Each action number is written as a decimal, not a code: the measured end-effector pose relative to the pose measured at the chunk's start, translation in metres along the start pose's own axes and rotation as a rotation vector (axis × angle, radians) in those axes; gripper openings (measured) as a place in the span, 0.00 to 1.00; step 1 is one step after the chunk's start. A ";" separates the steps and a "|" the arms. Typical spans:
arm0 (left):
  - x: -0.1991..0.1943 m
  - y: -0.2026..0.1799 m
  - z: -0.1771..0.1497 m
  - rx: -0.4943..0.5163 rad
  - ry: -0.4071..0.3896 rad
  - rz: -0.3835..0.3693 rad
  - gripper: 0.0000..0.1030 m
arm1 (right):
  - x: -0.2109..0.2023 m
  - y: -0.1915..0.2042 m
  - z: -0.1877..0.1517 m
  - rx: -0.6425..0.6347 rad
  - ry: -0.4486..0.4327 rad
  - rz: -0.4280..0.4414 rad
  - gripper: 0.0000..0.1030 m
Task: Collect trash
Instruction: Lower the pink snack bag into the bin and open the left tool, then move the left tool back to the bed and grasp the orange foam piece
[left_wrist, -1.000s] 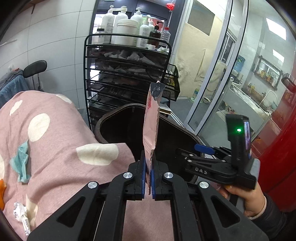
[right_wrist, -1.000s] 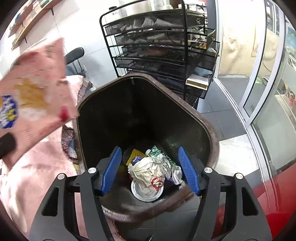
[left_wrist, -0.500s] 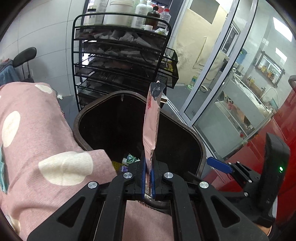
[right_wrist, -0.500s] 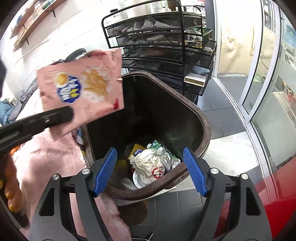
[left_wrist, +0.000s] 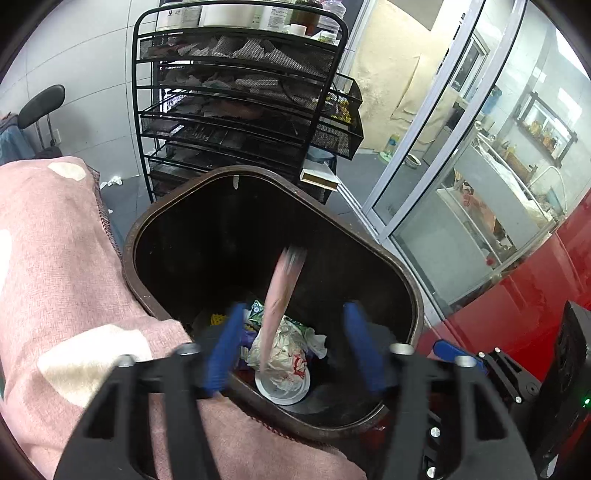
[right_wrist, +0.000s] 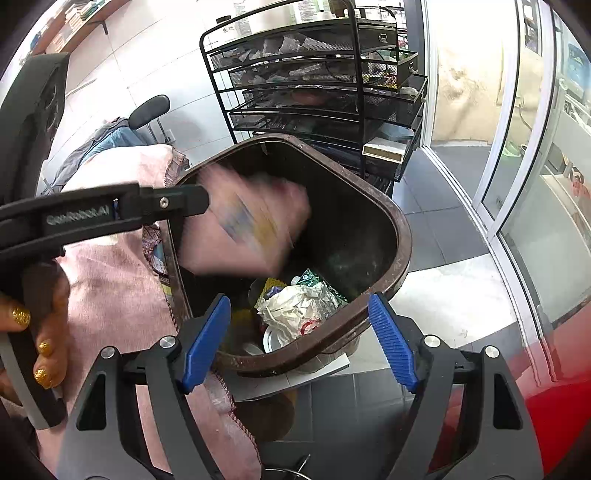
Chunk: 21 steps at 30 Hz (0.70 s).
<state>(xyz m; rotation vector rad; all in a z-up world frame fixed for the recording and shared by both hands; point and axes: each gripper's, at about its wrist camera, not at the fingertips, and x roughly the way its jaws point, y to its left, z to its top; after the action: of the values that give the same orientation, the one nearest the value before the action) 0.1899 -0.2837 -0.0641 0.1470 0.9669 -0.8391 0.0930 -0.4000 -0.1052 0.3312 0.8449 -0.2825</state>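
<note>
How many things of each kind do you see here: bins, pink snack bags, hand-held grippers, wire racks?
Brown bin: 1
Pink snack bag, blurred, over the bin: 1
Hand-held grippers: 2, the left hand-held gripper opening, the right hand-held gripper opening and empty
Black wire rack: 1
Total: 5

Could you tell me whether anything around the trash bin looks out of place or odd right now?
Only the pink snack bag: it is blurred in mid-air over the brown trash bin, between the opening jaws of the left gripper, touching neither pad, apparently dropping onto the crumpled paper inside. Nothing looks spilled.
</note>
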 end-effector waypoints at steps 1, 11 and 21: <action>0.000 0.000 0.000 0.001 -0.003 0.003 0.61 | 0.000 0.000 0.000 0.001 0.000 0.000 0.75; -0.020 0.000 -0.005 0.014 -0.071 0.041 0.75 | -0.001 0.002 0.002 -0.001 0.000 -0.005 0.75; -0.069 0.004 -0.028 0.037 -0.174 0.113 0.83 | -0.006 0.019 0.005 -0.035 -0.013 0.022 0.76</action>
<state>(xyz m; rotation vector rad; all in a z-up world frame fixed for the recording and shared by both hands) 0.1545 -0.2293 -0.0280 0.1567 0.7732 -0.7530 0.0996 -0.3838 -0.0945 0.3057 0.8322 -0.2494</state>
